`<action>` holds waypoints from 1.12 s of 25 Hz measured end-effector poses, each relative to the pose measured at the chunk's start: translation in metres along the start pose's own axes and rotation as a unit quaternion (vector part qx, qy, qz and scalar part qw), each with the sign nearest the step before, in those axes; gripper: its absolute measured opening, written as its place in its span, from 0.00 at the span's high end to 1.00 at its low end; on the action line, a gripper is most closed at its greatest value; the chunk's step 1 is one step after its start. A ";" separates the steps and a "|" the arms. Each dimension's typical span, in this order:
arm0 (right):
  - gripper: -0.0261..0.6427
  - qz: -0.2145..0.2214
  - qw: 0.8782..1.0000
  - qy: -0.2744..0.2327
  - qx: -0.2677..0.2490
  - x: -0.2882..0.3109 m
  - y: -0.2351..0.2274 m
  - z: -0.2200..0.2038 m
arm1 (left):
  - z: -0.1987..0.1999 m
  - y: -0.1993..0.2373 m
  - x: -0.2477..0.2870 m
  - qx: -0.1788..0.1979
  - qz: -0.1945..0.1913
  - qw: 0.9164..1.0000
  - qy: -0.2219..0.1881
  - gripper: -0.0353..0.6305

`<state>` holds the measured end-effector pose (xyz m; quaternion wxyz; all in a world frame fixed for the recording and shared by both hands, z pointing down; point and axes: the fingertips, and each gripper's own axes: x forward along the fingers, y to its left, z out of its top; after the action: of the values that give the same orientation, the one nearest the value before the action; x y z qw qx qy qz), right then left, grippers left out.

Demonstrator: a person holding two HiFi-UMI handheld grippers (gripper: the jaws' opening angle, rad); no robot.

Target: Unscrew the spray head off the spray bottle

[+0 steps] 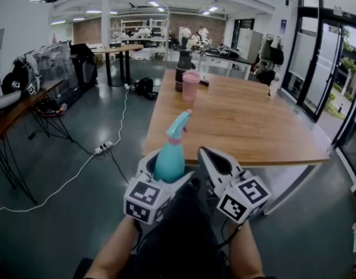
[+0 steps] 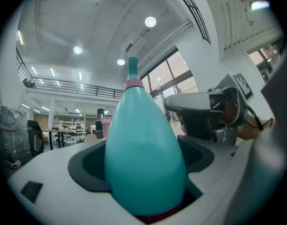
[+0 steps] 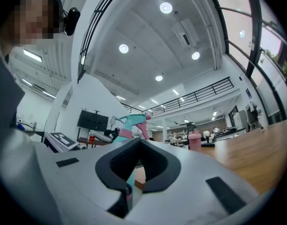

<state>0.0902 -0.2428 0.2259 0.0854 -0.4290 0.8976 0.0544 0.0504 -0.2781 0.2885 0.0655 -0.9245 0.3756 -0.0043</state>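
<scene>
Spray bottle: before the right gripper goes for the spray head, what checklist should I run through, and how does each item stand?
1. Hold on the spray bottle by the left gripper: ok, jaws closed on its teal body.
2. Seating of the spray head: ok, on the bottle above the pink collar.
3. Readiness of the right gripper to take the head: not ok, jaws together, nothing between them.
4. Line-up of the right gripper with the head: not ok, it sits beside the bottle's body, below the head.
5. Left grip firm enough to resist twisting: cannot tell.
</scene>
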 end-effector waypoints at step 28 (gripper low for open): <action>0.76 0.135 0.989 0.009 0.066 0.012 0.034 -0.002 | -0.017 -0.023 -0.003 0.144 0.031 0.989 -0.008 0.27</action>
<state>0.0560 -0.2306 0.2266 0.0973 -0.2982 0.9495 0.0023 0.0630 -0.2616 0.3084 0.2009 -0.8934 0.3988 -0.0492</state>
